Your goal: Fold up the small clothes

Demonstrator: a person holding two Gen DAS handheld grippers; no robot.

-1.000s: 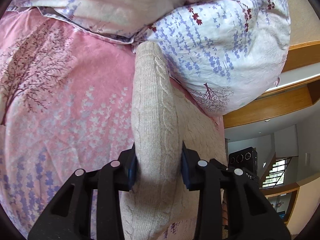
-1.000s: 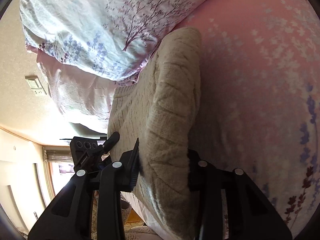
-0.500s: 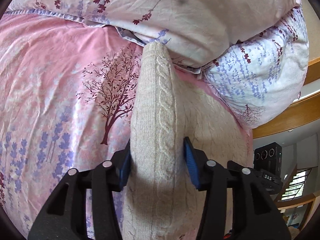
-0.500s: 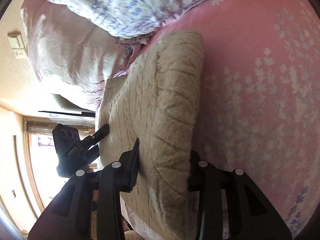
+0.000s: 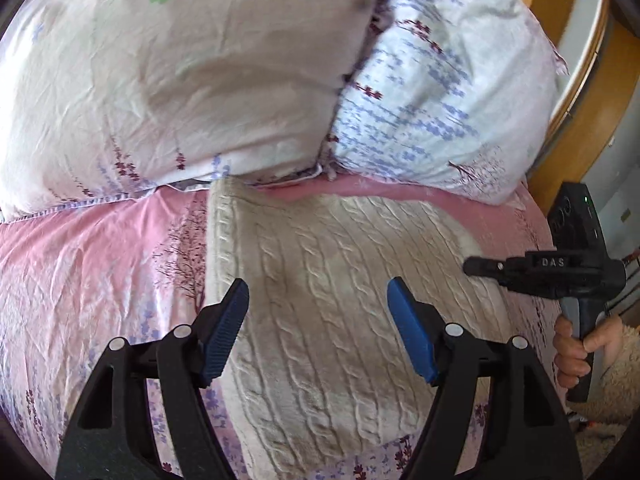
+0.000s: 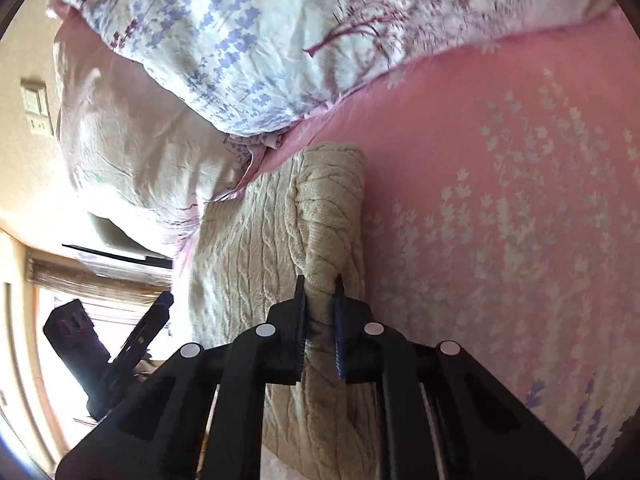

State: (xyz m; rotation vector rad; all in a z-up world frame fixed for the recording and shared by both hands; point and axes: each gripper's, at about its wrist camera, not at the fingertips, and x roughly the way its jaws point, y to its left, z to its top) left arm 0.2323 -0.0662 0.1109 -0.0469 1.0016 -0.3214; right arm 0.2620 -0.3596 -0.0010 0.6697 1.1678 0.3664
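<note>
From my left wrist view, the left gripper [image 5: 318, 326] has just been opening; its fingers are spread above the sweater [image 5: 340, 300], which lies on the bed [image 5: 80, 264] below the pillows [image 5: 180, 80]. From my right wrist view, the right gripper [image 6: 320, 304] has just closed, its fingers pinching the sweater's [image 6: 256, 256] folded edge.

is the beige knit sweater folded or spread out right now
Folded: the sweater lies as a compact rectangle on the pink sheet, with a doubled, rounded edge in the right wrist view.

A pink bed sheet [image 5: 80, 264] printed with trees is covering the bed. Two white floral pillows [image 5: 192, 80] are lying at the sheet's far edge, touching, and a wooden headboard [image 5: 576, 128] is standing beyond them.
</note>
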